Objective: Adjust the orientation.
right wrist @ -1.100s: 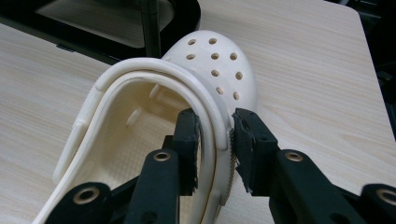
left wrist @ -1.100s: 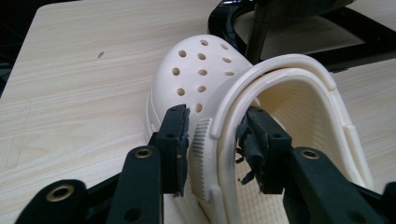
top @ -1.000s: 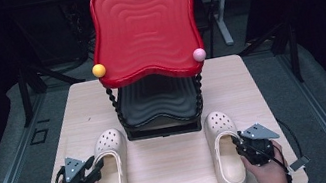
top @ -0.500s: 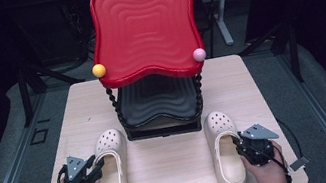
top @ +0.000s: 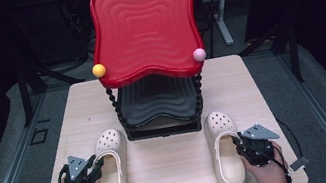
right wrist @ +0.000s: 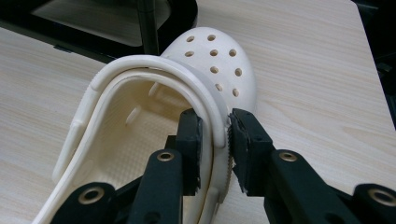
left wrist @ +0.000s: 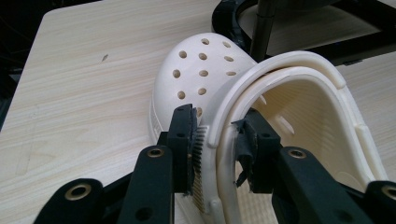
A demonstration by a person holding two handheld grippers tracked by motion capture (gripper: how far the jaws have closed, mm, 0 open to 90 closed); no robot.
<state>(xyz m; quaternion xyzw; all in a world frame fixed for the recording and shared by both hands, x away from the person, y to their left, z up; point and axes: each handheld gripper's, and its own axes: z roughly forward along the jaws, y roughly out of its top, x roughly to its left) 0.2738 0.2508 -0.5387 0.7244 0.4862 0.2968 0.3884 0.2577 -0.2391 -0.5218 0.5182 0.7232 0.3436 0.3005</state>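
Observation:
Two cream clogs lie on the wooden table, toes pointing away. The left clog [top: 111,166] [left wrist: 205,74] has my left gripper [top: 95,164] [left wrist: 218,123] on its outer side wall. One pad presses outside and one inside; these jaws have just been closing on the wall. My right gripper [top: 236,142] [right wrist: 215,126] holds the right clog [top: 224,149] [right wrist: 219,56] the same way. It straddles the outer wall and heel strap, and its jaws have also just been closing with the wall pinched between the pads.
A two-tier rack stands mid-table just beyond the clogs' toes: a red wavy tray [top: 145,28] above a black one [top: 158,105] on twisted posts. A yellow ball [top: 99,70] and a pink ball [top: 199,54] sit at its corners. Bare table [top: 175,170] lies between the clogs.

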